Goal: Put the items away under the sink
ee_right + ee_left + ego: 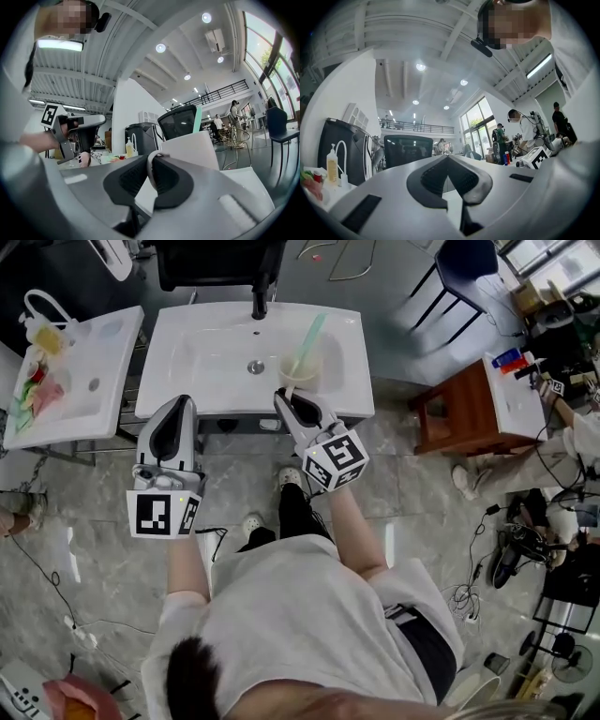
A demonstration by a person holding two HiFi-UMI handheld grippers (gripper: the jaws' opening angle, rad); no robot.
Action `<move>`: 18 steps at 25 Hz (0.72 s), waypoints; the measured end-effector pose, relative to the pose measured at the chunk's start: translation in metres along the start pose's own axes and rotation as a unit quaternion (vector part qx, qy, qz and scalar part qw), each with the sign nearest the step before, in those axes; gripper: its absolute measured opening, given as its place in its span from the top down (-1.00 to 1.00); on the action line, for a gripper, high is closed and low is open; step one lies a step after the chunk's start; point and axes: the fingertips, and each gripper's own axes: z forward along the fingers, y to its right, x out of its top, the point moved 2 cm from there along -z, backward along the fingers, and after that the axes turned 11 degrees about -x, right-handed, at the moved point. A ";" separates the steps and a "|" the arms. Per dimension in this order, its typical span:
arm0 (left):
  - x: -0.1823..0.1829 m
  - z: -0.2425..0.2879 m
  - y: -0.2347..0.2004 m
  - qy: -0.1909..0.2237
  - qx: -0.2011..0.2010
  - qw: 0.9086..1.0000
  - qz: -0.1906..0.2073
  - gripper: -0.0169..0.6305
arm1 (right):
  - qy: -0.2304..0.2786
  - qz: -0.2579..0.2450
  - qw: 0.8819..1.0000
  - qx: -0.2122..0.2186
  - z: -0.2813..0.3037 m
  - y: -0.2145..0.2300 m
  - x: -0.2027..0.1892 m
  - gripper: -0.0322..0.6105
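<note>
Right tool [286, 396] is clamping the cream plastic mug [300, 369] by its handle, presumably so its pale green stick [311, 334] rides level; left tool [176, 409] closed, empty.

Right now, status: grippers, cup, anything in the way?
Status: left gripper shut, empty. The right gripper shut on cup handle. Green toothbrush inside cup, over sink. Nothing seen blocking.

Bright, even light; fisheye warping at edges.
</note>
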 end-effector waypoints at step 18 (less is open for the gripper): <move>-0.008 -0.016 0.015 -0.007 -0.021 1.000 -0.013 0.92 | 0.017 0.005 1.000 0.019 -0.039 -0.043 0.004 0.79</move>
